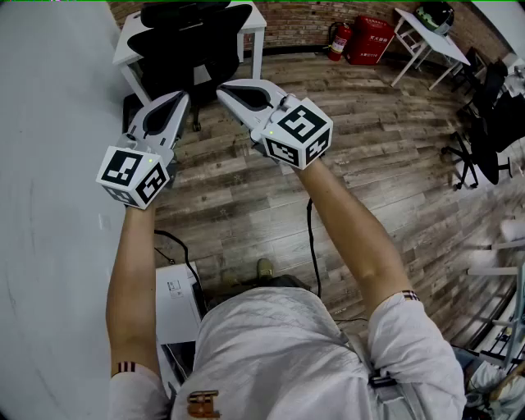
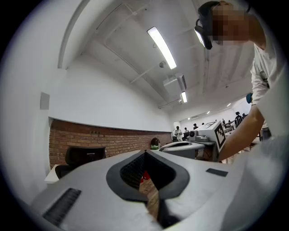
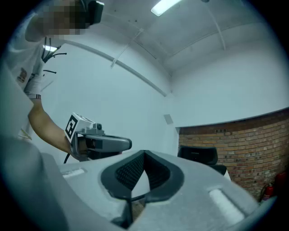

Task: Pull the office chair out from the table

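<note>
Wood-plank floor [image 1: 230, 205], red brick wall [image 1: 295, 25], black office chair [image 1: 184, 41]

Matt wood-plank floor [image 1: 246, 197], rough brick wall [image 1: 287, 25], black mesh-backed office chair [image 1: 184, 49].

The office chair [image 1: 190, 51] stands ahead of me. It is black, with a broad back and a headrest on top. It is upright, its back turned toward me, and pushed in close against the table [image 1: 251, 16], between the table's legs. The table is white, with a flat top and straight white legs on either side of the chair. A bit of the chair's dark base shows below the back.
</note>
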`<state>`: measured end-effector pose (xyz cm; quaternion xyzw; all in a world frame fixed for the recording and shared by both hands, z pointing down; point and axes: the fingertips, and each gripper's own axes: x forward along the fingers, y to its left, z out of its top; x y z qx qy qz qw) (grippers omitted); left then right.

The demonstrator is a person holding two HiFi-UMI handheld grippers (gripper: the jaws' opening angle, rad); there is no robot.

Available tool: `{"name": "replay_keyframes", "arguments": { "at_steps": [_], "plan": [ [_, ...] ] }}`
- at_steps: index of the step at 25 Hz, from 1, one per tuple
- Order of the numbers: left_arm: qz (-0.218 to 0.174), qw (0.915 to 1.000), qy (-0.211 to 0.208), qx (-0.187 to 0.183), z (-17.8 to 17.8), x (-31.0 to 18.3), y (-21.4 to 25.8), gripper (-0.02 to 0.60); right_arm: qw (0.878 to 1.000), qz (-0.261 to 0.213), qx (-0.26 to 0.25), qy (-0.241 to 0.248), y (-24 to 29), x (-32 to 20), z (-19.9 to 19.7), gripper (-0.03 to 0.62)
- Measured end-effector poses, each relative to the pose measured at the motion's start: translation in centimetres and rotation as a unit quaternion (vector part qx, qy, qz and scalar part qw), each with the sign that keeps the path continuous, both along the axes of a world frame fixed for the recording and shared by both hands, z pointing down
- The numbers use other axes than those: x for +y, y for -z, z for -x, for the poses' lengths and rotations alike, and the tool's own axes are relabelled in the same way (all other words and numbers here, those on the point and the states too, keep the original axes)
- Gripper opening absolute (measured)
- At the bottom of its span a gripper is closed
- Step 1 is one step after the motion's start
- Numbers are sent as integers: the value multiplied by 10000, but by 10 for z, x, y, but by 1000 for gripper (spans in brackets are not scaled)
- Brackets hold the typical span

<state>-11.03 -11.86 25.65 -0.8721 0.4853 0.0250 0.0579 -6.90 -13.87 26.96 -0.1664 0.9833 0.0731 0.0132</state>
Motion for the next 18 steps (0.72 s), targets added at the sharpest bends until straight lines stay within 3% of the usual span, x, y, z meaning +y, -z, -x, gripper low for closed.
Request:
{"name": "replay_keyframes", "arguments": {
  "at_steps": [18],
  "plan": [
    [-4, 9995, 309, -91, -28, -22, -1, 0, 9992, -9, -210, 326, 5, -19, -41, 2]
  ]
}}
